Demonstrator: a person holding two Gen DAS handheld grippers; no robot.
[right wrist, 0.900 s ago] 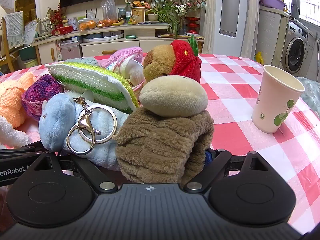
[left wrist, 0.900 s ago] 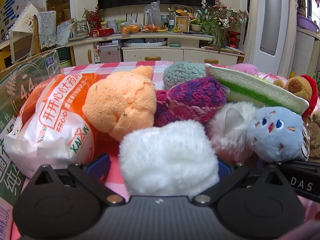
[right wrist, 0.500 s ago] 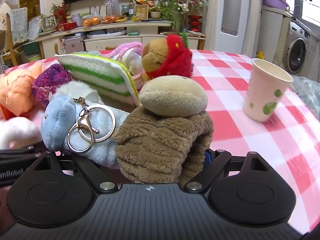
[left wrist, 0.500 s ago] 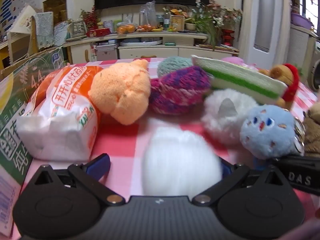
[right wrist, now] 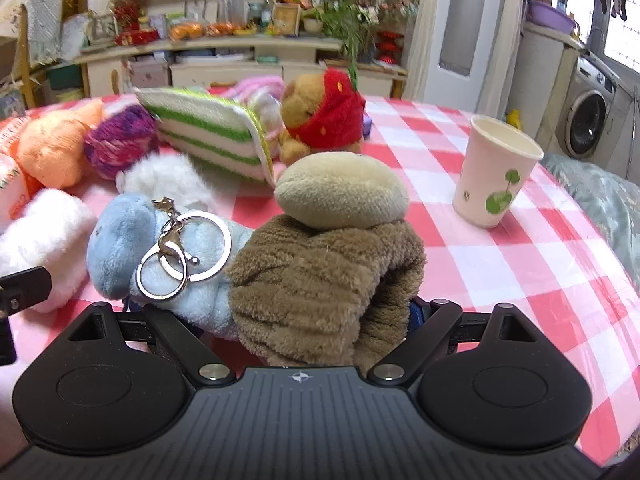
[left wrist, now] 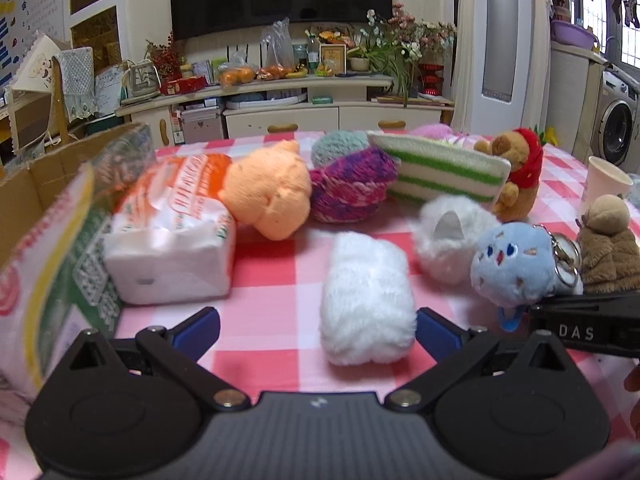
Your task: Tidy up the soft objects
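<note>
Fluff everywhere on the checked cloth [left wrist: 276,276]. Between the fingers of my left gripper [left wrist: 318,330], spread wide, lies a shaggy white roll [left wrist: 366,300], close against the right finger, clear of the left, not pinched. My right gripper [right wrist: 304,320] stands just as wide around a nubbly brown plush [right wrist: 320,280] topped by a smooth tan dome; whether the pads touch it I cannot tell. A blue plush [right wrist: 128,248] with metal key rings sits just left of it.
</note>
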